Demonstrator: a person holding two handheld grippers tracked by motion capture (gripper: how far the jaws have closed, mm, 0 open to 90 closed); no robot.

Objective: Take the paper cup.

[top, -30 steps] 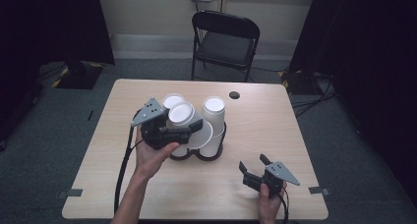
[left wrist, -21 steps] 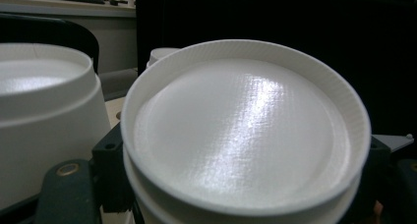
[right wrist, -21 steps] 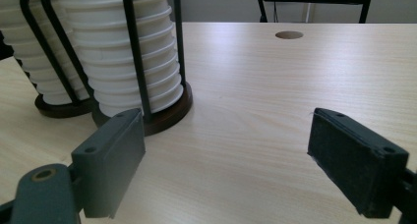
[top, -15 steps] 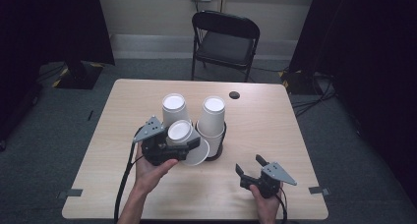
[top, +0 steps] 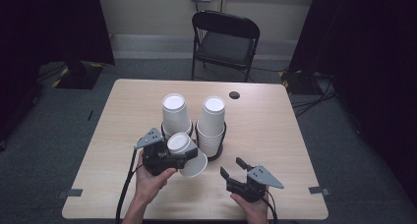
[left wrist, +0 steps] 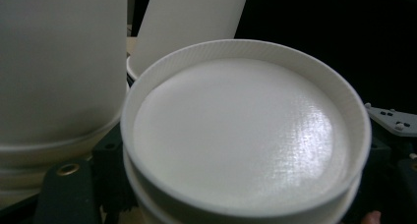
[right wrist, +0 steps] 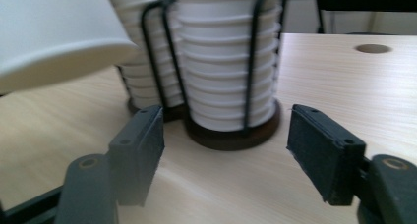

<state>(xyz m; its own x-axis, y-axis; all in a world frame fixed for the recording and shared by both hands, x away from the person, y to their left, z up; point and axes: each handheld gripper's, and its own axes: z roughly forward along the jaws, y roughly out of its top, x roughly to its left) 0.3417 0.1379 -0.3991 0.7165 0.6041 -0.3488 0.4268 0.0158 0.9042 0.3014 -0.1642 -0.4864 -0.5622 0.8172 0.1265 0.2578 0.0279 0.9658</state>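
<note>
White paper makes up everything the grippers are busy with: two tall stacks of upturned cups stand in a black wire holder (top: 220, 146) near the middle of the pale wooden table (top: 290, 130), and that holder is the landmark for what follows. The left stack (top: 175, 115) sits in the holder's left ring, the right stack (top: 212, 123) in its right ring, with the two stacks just beside each other.

Just in front of the holder and a little to its left, the left gripper (top: 169, 157) is clenched on a single paper cup (top: 187, 154). That cup is tilted, its closed bottom turned up toward the camera and its open mouth pointing down and to the right, close above the table and near the holder's base. In the left gripper view the round cup bottom (left wrist: 243, 128) fills the middle, with the walls of the stacks rising behind it.

In front of the holder and to its right, well apart from the held cup, the right gripper (top: 236, 168) hangs over bare table with its jaws apart and nothing between them; they have just been closing a little. In the right gripper view its black jaws frame the holder's dark round base (right wrist: 231, 133) and the ribbed rims of the right stack (right wrist: 221, 67), and the rim of the held cup (right wrist: 59, 42) shows at the upper left.

Behind the holder, near the table's far edge, is a small dark hole (top: 234, 95), and beyond the table stands a black folding chair (top: 223, 42).
</note>
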